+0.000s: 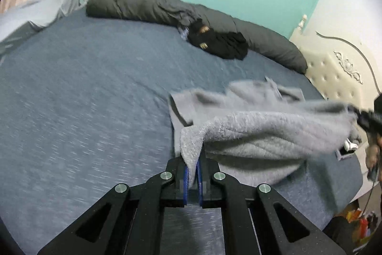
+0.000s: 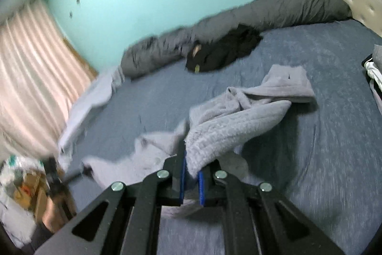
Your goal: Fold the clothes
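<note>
- Grey fleece garment point(image 1: 257, 133): fluffy, crumpled, on the blue bedsheet point(image 1: 83, 111) near the bed's foot edge. 1 edge is lifted and stretched between the 2 grippers, so its long axis runs from gripper to gripper; the rest trails on the sheet toward the dark grey duvet roll point(image 1: 148, 4). Which end is collar or hem cannot be told.
- Left gripper point(image 1: 192, 173): blue pads nearly pressed together, pinching a corner of the fleece edge, which drapes over the fingertips.
- Right gripper point(image 2: 191, 171): jaws narrowly apart, clamping a thick fold of the same garment point(image 2: 238, 121). In the left wrist view it shows blurred at the garment's far end point(image 1: 367, 118).
- Black garment point(image 1: 219, 42): bunched on the sheet against the duvet roll, well apart from the fleece.
- Pale sheet point(image 1: 40, 11): heaped beyond 1 end of the duvet roll.
- Cream headboard point(image 1: 341, 63): tufted and carved, at the roll's other end.
- Pink curtain point(image 2: 31, 73): beyond the pale sheet.
- Folded clothes point(image 2: 374, 68): beside the fleece, at the frame's edge.
- Both views are motion-blurred.
</note>
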The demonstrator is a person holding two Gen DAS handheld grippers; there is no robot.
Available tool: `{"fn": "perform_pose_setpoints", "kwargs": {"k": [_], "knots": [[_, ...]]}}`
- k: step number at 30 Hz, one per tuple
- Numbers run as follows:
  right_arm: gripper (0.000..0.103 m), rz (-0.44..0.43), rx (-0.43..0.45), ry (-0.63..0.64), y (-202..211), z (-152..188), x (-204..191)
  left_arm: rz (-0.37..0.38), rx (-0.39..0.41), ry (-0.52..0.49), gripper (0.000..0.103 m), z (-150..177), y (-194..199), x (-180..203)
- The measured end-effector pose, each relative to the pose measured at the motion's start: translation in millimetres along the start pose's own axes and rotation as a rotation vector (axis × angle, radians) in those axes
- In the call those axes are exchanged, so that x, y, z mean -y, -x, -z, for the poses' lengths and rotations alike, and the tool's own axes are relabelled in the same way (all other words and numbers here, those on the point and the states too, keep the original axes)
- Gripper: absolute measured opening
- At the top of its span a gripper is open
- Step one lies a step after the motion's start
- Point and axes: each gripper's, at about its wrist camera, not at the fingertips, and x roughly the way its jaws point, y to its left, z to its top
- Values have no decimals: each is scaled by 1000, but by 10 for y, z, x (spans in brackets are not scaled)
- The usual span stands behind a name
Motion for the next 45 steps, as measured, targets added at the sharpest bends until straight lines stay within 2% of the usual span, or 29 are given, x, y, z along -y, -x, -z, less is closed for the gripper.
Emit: {"fn": "perform_pose_setpoints", "kwargs": {"k": [4,7,10,12,14,16,20,25,32,39,40,41,43,45], "knots": [[8,3,-170,-39,-417,454,12,-58,-23,-23,5,27,159,-114],[13,66,-293,-26,-723,761,81,-79,-45,-13,5,132,232,-230],[17,83,-331,-19,-768,831,161,-89,-75,17,5,305,223,-359],[22,93,-322,-4,-693,770,206,-83,-96,37,5,420,168,-409],[32,119,-290,3,-566,643,265,-81,-114,54,5,497,110,-448],[35,132,-263,12,-409,551,362,-84,-124,59,5,531,67,-454],[55,176,-255,-10,-379,389,571,-77,-138,39,6,556,29,-407],[56,197,-293,-158,-624,333,1027,-83,-140,39,6,569,-17,-419],[63,194,-284,-271,-1001,329,1447,-100,-161,36,7,604,-94,-465],[62,175,-289,-328,-1415,384,1638,-108,-171,35,7,602,-152,-455],[46,170,-293,-325,-1451,399,1641,-108,-172,34,7,601,-160,-453],[26,165,-297,-321,-1487,415,1645,-108,-173,29,7,596,-162,-446],[10,169,-277,-295,-1438,430,1604,-111,-172,21,7,579,-154,-434],[8,156,-225,-277,-1270,392,1553,-110,-169,14,7,559,-135,-418]]}}
